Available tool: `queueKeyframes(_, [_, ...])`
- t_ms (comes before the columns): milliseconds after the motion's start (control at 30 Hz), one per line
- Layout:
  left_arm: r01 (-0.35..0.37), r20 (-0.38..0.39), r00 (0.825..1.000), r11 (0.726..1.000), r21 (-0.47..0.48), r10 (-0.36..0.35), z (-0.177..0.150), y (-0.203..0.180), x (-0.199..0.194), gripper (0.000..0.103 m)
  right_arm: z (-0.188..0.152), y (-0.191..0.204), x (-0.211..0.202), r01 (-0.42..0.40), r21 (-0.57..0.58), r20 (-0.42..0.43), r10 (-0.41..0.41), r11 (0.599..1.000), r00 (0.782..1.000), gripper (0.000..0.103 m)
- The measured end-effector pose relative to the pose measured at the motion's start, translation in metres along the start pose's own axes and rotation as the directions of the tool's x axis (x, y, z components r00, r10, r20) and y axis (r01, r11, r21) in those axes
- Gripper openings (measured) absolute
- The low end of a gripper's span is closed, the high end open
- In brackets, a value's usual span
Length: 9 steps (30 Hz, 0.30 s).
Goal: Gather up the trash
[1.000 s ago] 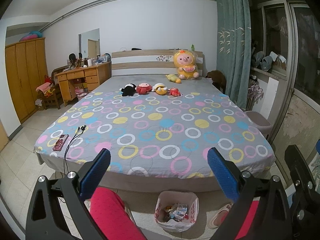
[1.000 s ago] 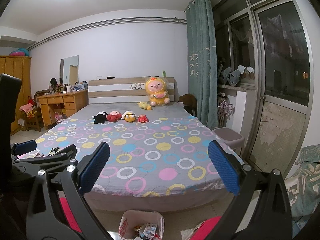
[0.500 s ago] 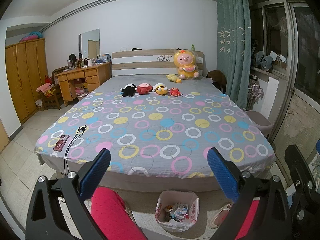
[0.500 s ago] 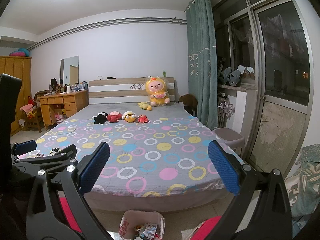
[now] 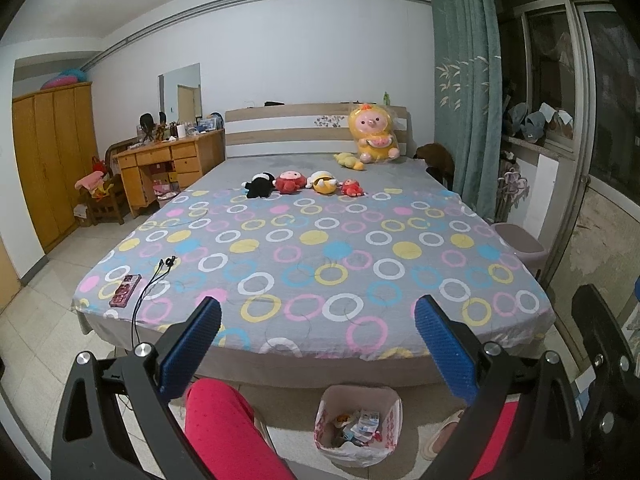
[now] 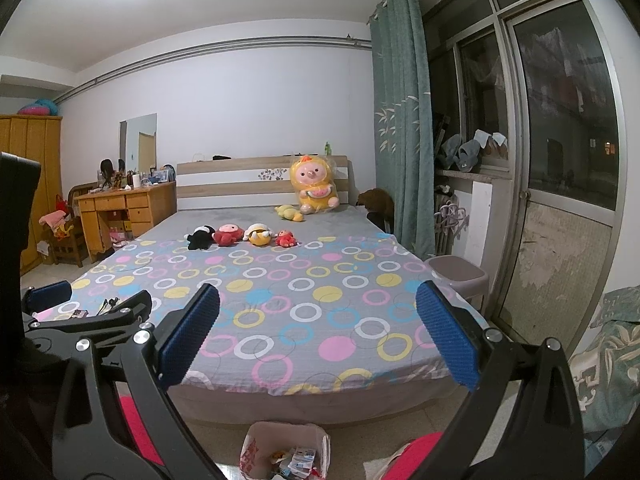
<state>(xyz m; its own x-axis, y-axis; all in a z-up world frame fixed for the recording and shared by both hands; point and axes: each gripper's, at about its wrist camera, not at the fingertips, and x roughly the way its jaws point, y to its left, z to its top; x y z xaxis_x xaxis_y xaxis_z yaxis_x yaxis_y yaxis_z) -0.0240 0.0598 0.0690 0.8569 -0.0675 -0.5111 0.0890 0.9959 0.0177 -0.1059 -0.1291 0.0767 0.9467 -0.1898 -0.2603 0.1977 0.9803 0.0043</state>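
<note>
A white plastic-bag trash bin with wrappers inside stands on the floor at the foot of the bed; it also shows at the bottom of the right wrist view. My left gripper is open and empty, held above the bin and facing the bed. My right gripper is open and empty, to the right of the left one, whose body shows at the left edge. A small dark packet and a black cable lie on the bed's near left corner.
A large bed with a circle-patterned cover fills the middle, with plush toys near the headboard. A wooden desk and wardrobe stand left. A pink stool, curtain and window are right. The person's red-trousered legs are below.
</note>
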Motion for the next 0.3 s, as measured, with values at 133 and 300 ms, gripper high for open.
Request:
queueKeyframes(133, [-0.005,0.0,1.0,1.0,0.01,0.005,-0.0001,0.0021,0.001,0.095,0.0006,0.0008,0.0001,0.003,0.001,-0.001,-0.003,1.0,1.0,0.096])
queueKeyframes(300, [-0.001,-0.004,1.0,1.0,0.012,0.001,-0.0004,0.0081,0.002,0.095,0.0003,0.0022,-0.0004,0.006,-0.001,0.002,-0.006,1.0,1.0,0.096])
